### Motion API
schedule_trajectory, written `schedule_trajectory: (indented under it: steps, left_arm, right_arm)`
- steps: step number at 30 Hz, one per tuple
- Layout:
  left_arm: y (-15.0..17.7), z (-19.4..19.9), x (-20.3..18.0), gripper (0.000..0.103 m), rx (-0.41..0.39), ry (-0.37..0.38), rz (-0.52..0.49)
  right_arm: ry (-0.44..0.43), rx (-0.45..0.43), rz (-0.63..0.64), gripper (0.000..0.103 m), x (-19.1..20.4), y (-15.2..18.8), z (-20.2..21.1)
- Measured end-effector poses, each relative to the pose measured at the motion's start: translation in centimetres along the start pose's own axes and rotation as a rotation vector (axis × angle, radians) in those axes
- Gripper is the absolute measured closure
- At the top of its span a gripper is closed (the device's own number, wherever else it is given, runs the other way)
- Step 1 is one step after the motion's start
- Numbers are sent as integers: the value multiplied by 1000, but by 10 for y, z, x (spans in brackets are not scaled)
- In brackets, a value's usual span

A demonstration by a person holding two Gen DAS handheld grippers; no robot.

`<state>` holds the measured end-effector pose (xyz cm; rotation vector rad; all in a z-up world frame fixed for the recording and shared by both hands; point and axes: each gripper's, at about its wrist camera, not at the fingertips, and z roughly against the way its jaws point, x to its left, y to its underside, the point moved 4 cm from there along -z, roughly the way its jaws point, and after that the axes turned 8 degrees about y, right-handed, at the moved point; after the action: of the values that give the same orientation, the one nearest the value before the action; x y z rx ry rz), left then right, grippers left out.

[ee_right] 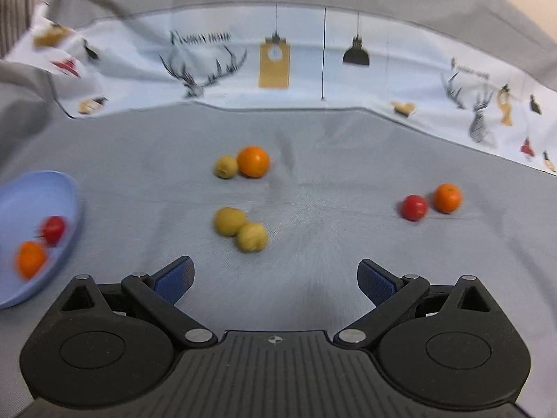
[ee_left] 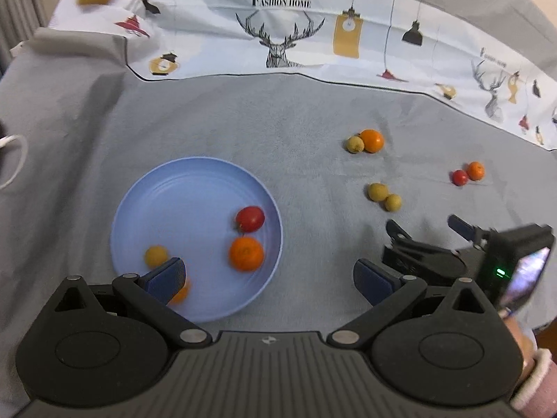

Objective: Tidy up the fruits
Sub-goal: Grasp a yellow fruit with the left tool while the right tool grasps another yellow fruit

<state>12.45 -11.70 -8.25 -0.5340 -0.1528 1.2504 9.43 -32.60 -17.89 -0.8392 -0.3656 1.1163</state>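
Black tool (ee_right: pixel 275 280), blue pads (ee_right: pixel 174 280)

A matt grey cloth (ee_right: pixel 313 132), finely woven and creased, is seen covering the table, with a smooth white printed cloth (ee_left: pixel 216 45) along its far edge. The blue plate (ee_left: pixel 167 191) looks like smooth plastic with a soft sheen. Glossy skin is shown by the tomato (ee_left: pixel 250 218); the orange (ee_left: pixel 245 253) appears duller. Matt black ribbed plastic and metal pivot pins are seen on the left gripper (ee_left: pixel 269 275).

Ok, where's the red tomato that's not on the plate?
The loose red tomato lies on the grey cloth at the right of the right wrist view, touching a small orange.
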Motion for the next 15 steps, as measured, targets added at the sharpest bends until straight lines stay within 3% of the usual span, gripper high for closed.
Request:
schedule_trajectory:
  steps: [4,5,6,9,15]
  left_arm:
    - [-17,-34,-10,0,29,-25,-10]
    - [-21,-43,-14,0,33,-24,-24]
    - [-26,-53,-20,0,36,-21,-36]
    - [-39,-84,-42,0,40,2,-74]
    - [-61,-151,-96,0,62,85,-124]
  right_arm:
    - [-32,32,29,11,7,-1,-46]
    - [-60,7,12,21,6,-1,-49]
    - [-78,-16,0,44,4,-2,-49]
    - [-75,-39,7,76,-7,-5,-50]
    - [44,12,-167,76,-66,-7,-67]
